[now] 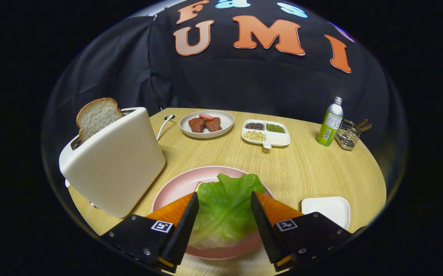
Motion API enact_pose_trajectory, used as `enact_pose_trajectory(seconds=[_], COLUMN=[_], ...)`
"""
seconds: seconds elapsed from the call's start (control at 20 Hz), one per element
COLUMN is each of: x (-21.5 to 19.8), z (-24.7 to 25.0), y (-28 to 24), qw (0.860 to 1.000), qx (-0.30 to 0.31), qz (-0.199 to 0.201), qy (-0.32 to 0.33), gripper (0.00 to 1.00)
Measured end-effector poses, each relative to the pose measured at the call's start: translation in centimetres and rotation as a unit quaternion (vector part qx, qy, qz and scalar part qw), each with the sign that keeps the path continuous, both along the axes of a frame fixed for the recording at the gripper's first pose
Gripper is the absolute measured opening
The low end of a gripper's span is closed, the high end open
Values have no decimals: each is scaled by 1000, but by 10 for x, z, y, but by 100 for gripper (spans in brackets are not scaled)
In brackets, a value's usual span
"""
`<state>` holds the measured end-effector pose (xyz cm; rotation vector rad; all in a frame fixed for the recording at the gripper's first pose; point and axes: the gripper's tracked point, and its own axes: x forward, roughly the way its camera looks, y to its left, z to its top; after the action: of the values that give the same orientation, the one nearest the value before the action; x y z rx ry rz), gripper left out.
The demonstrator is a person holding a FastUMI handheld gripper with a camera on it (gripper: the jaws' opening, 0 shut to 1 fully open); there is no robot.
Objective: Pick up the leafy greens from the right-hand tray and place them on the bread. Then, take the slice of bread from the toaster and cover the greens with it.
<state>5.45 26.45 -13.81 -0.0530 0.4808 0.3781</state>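
Note:
A green lettuce leaf (pixel 225 209) lies on the pink plate (pixel 175 188), spread over the bread, of which a small pale corner (pixel 199 186) peeks out at the leaf's far left edge. My gripper (pixel 224 196) stands open just above the plate, its two black fingers on either side of the leaf with a gap between pad and leaf on both sides. The white toaster (pixel 114 161) stands left of the plate, and a slice of bread (pixel 97 115) sticks up out of its slot. The small white tray (pixel 327 209) right of the plate holds nothing.
Beyond the plate sit a beige dish of meat pieces (pixel 206 123) and a divided white dish of beans (pixel 265 133). A green bottle (pixel 330 122) and a wire rack (pixel 350 134) stand at the far right. The toaster's cord (pixel 164 124) trails behind it.

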Motion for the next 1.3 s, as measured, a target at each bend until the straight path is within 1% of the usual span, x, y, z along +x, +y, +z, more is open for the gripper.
enact_pose_trajectory(seconds=[0.15, 0.2, 0.3, 0.5, 0.95, 1.3], x=[-1, -1, -3, -6, -17, -40], z=[21, 29, 46, 84, 158, 180], y=[5, 7, 14, 35, 90, 157], qw=[1000, 1000, 999, 997, 988, 985], qx=[4, 3, 4, 14, 35, 57], qz=[-1, -1, 1, 5, -10, 19], qy=[-21, -30, -47, -77, -150, -162], gripper=[90, 94, 98, 98, 97, 97])
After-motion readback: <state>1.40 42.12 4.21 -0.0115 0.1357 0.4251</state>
